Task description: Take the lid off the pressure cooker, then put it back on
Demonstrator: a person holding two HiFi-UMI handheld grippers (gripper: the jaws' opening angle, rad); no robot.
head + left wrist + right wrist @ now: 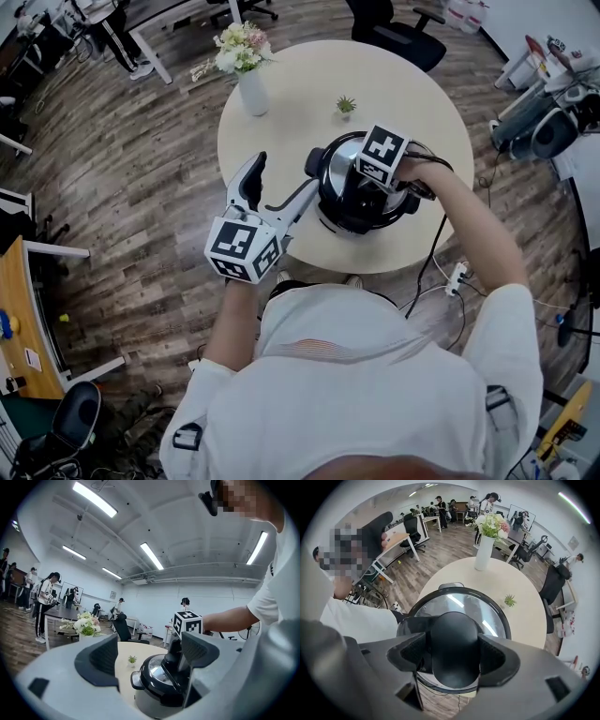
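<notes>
— What's under your right gripper [452,654]?

— The lid's black handle [453,630], a smooth, rounded knob in the middle of the glass lid [464,603]. That's the place to take it. I reckon the lid is stiff and fairly heavy and the glass breakable. The glossy knob could slip, so I'd want a square, firm hold.

— And the jaws?

— Pointing down and closed partway, with one pad pressing on each side of the knob. Nothing else is between them.

— Where's the lid?

— On the pressure cooker [342,211], seated as far as I can tell, near my edge of the round table [412,94].

— Your other hand?

— My left gripper [151,657] is level, just beside the cooker, with its jaws wide apart and holding nothing. A vase of flowers [251,89] and a small plant [346,105] stand further back, apart from the pot.
</notes>
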